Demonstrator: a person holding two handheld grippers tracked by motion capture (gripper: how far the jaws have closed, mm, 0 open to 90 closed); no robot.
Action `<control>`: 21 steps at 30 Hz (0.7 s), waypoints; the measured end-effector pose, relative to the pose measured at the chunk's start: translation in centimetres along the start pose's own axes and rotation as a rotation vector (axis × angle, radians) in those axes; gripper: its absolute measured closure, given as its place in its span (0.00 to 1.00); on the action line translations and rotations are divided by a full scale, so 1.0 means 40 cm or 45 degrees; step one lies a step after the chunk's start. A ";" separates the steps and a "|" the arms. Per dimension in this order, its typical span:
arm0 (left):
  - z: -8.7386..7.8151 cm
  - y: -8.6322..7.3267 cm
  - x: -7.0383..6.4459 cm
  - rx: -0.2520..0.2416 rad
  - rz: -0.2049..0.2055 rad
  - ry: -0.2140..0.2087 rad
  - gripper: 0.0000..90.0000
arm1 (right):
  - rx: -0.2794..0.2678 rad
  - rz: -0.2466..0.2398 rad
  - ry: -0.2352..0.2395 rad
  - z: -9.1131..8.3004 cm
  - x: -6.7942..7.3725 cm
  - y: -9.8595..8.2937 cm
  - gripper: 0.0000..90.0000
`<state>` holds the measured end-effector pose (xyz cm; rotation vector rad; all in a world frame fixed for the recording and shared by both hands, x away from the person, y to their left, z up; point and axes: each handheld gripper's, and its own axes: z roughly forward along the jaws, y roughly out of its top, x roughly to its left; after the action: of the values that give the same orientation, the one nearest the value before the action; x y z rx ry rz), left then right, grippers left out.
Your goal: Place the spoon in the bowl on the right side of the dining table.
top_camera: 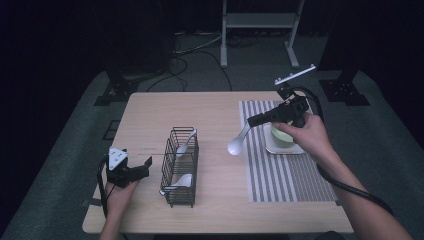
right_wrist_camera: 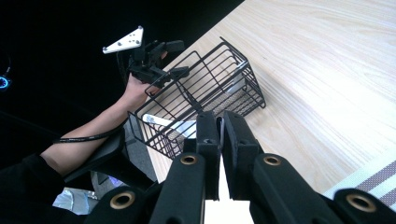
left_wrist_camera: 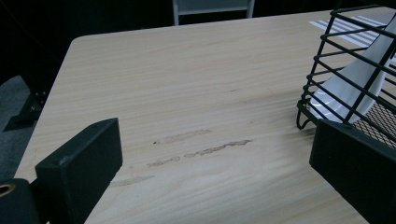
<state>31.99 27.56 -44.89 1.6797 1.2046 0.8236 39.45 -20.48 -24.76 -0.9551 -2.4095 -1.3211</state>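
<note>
Pinching a white spoon (top_camera: 238, 141) by its thin handle, the right tongs (top_camera: 251, 121) are pressed tight on it. The spoon is smooth and shiny, with a round scoop at its end. It hangs in the air over the tabletop (top_camera: 210, 112), right at the left edge of the striped mat (top_camera: 280, 175). In the right gripper view, the two black blocky fingers (right_wrist_camera: 206, 135) squeeze the white handle between them.

The left tongs (top_camera: 141, 167) are spread wide with nothing between them. They sit low near the front left corner of the tabletop, just beside the black wire basket (top_camera: 180, 167). The basket is made of thin metal bars, long and boxy, open at the top. Two more white spoons (top_camera: 186, 142) lie inside it, I think, though the bars hide parts of them.

The tabletop is pale wood with soft lines and a few faint scuff marks (left_wrist_camera: 201, 147). Between the basket and the mat there is bare wood with room to move. On the mat sits a white square tray (top_camera: 286, 148) holding a light green bowl (top_camera: 281, 137), partly behind the right hand (top_camera: 307, 135). The mat is flat cloth with grey and white stripes.
</note>
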 end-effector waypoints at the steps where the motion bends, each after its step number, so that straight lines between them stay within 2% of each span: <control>1: 0.000 0.000 0.000 0.000 0.000 0.000 0.02 | -0.001 0.002 -0.002 -0.002 -0.002 -0.001 0.95; 21: 0.000 -0.001 -0.001 0.004 0.003 0.001 0.02 | -0.036 0.069 -0.077 -0.053 -0.057 -0.034 0.95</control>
<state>31.99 27.53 -44.92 1.6841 1.2053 0.8244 40.12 -23.71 -25.59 -1.0751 -2.3971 -1.3293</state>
